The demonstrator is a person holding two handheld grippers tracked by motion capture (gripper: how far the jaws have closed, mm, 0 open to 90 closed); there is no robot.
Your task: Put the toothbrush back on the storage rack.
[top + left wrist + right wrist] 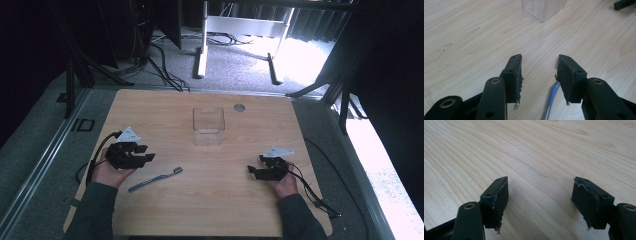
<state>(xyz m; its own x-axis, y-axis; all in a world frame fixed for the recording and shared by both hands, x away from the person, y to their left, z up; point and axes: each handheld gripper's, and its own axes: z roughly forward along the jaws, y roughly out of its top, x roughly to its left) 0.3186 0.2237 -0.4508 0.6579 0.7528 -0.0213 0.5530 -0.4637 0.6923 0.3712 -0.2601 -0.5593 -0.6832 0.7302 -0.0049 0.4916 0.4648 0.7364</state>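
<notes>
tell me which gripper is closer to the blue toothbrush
Left. The left gripper sits open just above the toothbrush, by its handle end. The right gripper is open, well off to its right.

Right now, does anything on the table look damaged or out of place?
Only wear: the pads on the right gripper have ragged, frayed edges. The toothbrush lies flat and the clear container stands upright.

clear plastic box [208,126] upright on wooden table [210,200].
</notes>
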